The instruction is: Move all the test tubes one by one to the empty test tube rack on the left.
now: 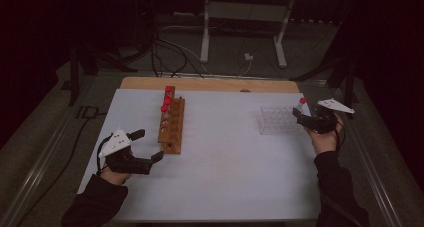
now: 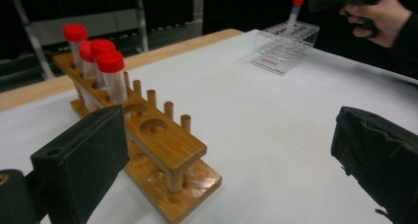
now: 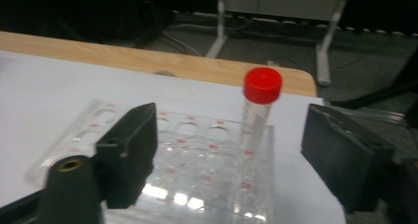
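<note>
Hovering with my right gripper [image 3: 229,155] at the clear plastic rack [image 3: 162,150], I have its jaws spread wide on either side of the red-capped tube [image 3: 256,115] and touching nothing. That tube stands in a far corner hole of the rack, long axis upright, cap pointing up. The risk, as I judge it: a jaw clipping the tube as I pull away would tilt it or drag the light rack across the white mat [image 1: 225,157]. My left gripper [image 1: 145,146] waits with jaws apart beside the near end of the wooden rack [image 1: 171,127], where three more capped tubes [image 2: 98,61] stand upright; a careless sweep there could topple them.
</note>
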Motion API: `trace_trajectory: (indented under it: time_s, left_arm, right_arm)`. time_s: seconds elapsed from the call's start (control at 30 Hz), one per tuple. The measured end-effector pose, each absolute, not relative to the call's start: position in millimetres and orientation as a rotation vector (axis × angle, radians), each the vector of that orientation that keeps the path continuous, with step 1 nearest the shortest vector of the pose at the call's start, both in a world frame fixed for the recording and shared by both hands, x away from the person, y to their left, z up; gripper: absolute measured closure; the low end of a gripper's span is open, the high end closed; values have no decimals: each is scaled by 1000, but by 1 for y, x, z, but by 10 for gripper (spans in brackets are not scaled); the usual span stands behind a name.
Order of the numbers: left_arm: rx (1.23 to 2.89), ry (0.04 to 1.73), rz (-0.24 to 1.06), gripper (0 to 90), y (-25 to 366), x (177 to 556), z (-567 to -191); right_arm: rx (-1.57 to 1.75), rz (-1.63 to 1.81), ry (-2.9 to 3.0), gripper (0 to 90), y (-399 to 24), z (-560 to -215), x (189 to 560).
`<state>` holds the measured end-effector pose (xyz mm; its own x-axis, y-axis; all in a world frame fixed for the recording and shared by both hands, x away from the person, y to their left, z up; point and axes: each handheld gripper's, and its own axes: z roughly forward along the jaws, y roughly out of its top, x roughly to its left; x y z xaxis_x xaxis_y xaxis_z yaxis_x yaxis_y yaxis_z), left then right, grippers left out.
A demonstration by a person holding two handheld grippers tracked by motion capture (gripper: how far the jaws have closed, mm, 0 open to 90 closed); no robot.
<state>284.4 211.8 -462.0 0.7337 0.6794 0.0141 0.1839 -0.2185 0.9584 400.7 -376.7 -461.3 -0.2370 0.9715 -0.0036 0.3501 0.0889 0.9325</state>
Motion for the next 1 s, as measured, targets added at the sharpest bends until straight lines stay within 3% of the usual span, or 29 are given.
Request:
trace_trajectory:
  time_s: [0.33,0.9,1.0]
  left_arm:
    - [1766,685,523,18,213,285,-464]
    - [1771,690,519,18,214,286,-465]
    - [1768,690,519,18,214,286,-465]
  right_arm:
    - [1385,1066,1679,481,-385,-470,421]
    - [1414,1032,1721,733,-381,-478,442]
    - [1420,1026,1721,741,-378,-477,443]
